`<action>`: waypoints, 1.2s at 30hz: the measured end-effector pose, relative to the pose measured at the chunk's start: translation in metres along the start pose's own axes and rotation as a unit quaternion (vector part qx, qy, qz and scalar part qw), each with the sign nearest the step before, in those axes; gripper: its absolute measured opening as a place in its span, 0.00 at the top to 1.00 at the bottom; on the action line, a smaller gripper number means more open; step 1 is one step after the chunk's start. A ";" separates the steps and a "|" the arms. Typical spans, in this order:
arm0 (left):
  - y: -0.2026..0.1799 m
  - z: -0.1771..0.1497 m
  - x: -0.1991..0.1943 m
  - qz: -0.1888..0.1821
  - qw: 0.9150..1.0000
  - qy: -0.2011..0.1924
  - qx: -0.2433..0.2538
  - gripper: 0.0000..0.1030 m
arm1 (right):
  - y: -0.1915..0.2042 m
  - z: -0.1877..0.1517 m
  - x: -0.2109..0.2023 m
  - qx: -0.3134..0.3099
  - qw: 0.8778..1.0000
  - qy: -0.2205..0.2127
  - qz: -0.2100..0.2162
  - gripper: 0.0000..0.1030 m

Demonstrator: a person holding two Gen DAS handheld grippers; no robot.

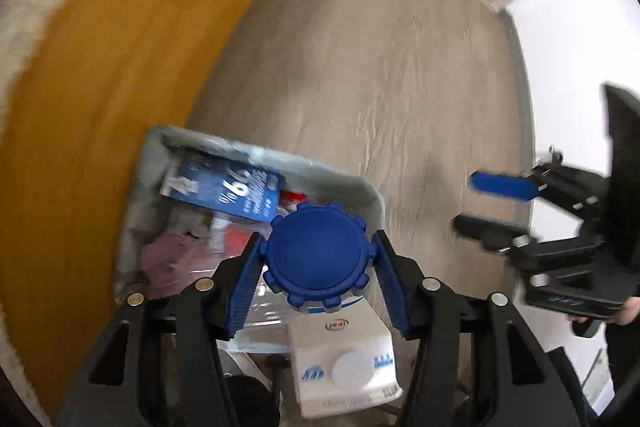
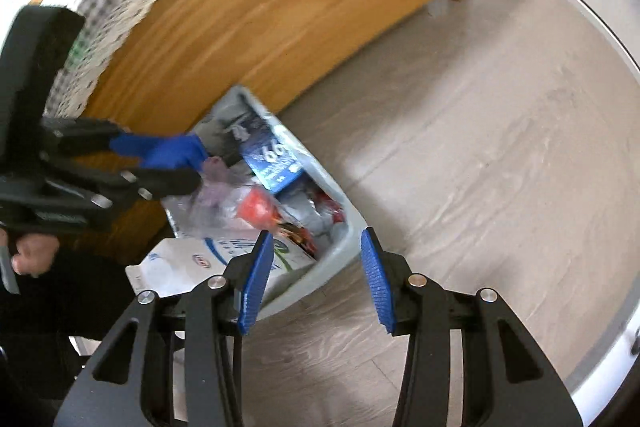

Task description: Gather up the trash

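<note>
Left wrist view: the left gripper (image 1: 318,261) has its jaws clamped on a round blue ribbed plastic lid (image 1: 316,257) above the grey trash bin (image 1: 370,197); an early release could bounce it onto the floor.

Right wrist view: the right gripper (image 2: 318,277) has its jaws half open, empty, near the bin's rim, which it could knock.

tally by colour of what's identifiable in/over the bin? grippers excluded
Blue: 2 – round ridged cap held by the left gripper; blue box in the bin.
White: 1 – carton.
Red: 1 – wrapper.
Clear: 1 – plastic bag.
Total: 5. The rest is too blurred to sort.
</note>
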State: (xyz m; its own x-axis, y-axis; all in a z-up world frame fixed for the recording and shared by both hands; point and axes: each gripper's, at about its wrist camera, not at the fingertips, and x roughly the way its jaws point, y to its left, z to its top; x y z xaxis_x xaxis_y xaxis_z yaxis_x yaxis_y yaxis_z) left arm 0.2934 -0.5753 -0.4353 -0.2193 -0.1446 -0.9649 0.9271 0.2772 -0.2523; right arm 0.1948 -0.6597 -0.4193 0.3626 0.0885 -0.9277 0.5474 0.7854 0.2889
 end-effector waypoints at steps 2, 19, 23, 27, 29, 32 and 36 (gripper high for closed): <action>0.003 -0.002 0.012 0.005 1.000 0.016 -0.006 0.46 | -0.004 -0.004 0.002 0.003 1.000 0.004 -0.005 0.57; 0.035 -0.035 -0.066 0.028 0.997 -0.049 -0.056 0.29 | 0.036 0.010 0.009 -0.034 0.997 0.047 -0.045 0.50; 0.034 -0.045 -0.087 0.039 0.995 -0.068 -0.054 0.29 | 0.052 0.009 0.001 -0.054 0.994 0.049 -0.077 0.39; 0.033 -0.054 -0.124 0.053 0.991 -0.107 -0.060 0.28 | 0.067 0.014 -0.016 -0.071 0.990 0.036 -0.119 0.36; 0.034 -0.059 -0.157 0.060 0.986 -0.144 -0.058 0.28 | 0.075 0.019 -0.030 -0.079 0.988 0.022 -0.130 0.36; 0.043 -0.076 -0.222 0.081 0.970 -0.219 -0.066 0.25 | 0.101 0.038 -0.065 -0.094 0.985 -0.023 -0.142 0.34; 0.082 -0.118 -0.316 0.129 0.929 -0.325 -0.121 0.14 | 0.160 0.072 -0.109 -0.129 0.977 -0.101 -0.136 0.26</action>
State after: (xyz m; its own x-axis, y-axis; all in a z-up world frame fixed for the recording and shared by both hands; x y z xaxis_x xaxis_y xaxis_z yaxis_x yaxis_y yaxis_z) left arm 0.4024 -0.3950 -0.1599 0.3028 -0.5651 -0.7675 0.8110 0.5757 -0.1040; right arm 0.2971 -0.5877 -0.2551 0.3856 -0.2477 -0.8888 0.4450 0.8938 -0.0560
